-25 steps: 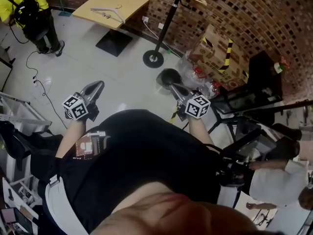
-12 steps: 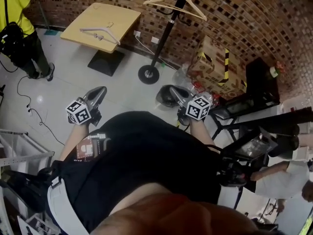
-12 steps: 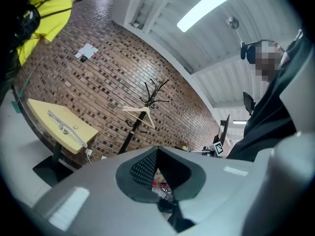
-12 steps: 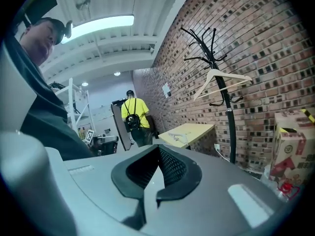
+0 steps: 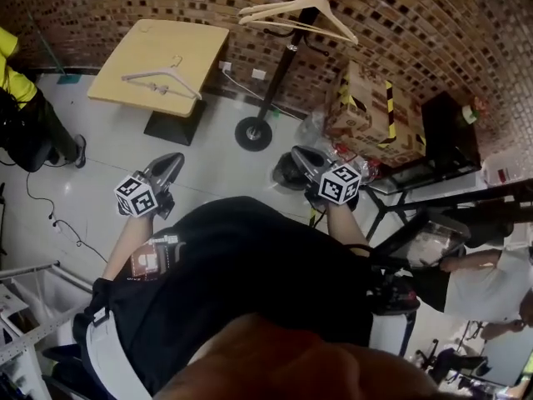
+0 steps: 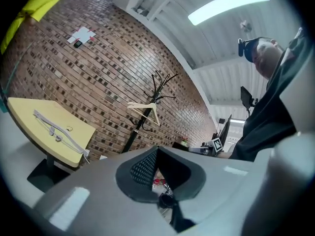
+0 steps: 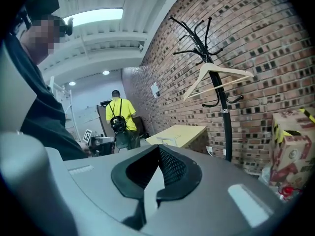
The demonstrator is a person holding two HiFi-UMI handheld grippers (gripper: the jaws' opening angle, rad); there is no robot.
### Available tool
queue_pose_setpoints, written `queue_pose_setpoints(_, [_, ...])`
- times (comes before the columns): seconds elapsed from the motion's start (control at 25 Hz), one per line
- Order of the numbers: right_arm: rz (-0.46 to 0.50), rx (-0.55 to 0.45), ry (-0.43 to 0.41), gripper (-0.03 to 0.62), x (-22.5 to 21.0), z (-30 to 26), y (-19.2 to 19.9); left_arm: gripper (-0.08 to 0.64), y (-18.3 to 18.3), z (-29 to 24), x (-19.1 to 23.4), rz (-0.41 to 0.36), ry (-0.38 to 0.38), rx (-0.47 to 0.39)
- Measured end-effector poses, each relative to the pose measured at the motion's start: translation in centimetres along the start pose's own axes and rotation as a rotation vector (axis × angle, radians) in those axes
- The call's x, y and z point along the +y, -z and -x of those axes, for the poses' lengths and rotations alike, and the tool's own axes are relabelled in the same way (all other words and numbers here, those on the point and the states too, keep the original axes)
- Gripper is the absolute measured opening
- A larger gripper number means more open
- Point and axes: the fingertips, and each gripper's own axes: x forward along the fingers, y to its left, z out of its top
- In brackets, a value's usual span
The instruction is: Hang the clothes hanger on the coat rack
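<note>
A white clothes hanger lies flat on the yellow table by the brick wall; it also shows in the left gripper view. To the table's right stands the black coat rack, with a wooden hanger on its upper hooks. My left gripper is held in front of my body, shut and empty, well short of the table. My right gripper is also shut and empty, near the rack's round base. The rack and its wooden hanger fill the right gripper view.
A cardboard box with yellow-black tape stands right of the rack, with bags and a dark round object on the floor beside it. A person in a yellow top stands at far left. Dark furniture and another person are at right.
The table, the rack and the box have come closer and slid down in the head view. Both grippers stay shut in front of my body. The person in yellow has shifted towards the left edge.
</note>
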Motion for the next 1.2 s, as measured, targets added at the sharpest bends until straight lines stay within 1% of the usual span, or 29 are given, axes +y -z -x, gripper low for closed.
queue_pose_setpoints(0.12, [-0.017,0.013,-0.018,0.014,-2.9,-1.7,-0.5,0.003,0.0,-3.0,1.3,0.013,-0.014,0.021])
queue_pose_setpoints(0.24, [0.006,0.012,-0.067,0.014,-6.2,-3.8,-2.1,0.003,-0.6,-6.7,2.5,-0.017,-0.028,0.024])
queue_pose_setpoints(0.4, [0.052,0.032,-0.137,0.014,-10.7,-6.7,-4.7,0.003,-1.8,-10.7,4.8,-0.031,-0.099,-0.012])
queue_pose_setpoints(0.56, [0.1,0.04,-0.203,0.014,-14.6,-9.2,-8.0,0.003,-2.8,-15.2,6.6,-0.023,-0.152,-0.017])
queue_pose_setpoints(0.72, [0.107,0.055,-0.253,0.014,-17.3,-11.1,-9.3,0.003,-4.0,-19.6,7.5,-0.022,-0.15,-0.016])
queue_pose_setpoints(0.84, [0.093,0.066,-0.259,0.014,-18.9,-12.0,-9.5,0.003,-4.3,-22.1,8.5,-0.028,-0.134,0.018])
queue_pose_setpoints(0.96, [0.078,0.069,-0.246,0.014,-19.9,-12.9,-9.6,0.003,-4.8,-23.4,10.6,-0.031,-0.123,0.039])
queue_pose_setpoints(1.08, [0.053,0.075,-0.203,0.014,-20.6,-14.0,-9.6,0.003,-5.0,-24.2,13.5,-0.022,-0.097,0.047])
queue_pose_setpoints(1.2, [0.061,0.074,-0.147,0.014,-20.6,-15.6,-10.5,0.003,-5.7,-25.1,17.0,-0.013,-0.045,0.057])
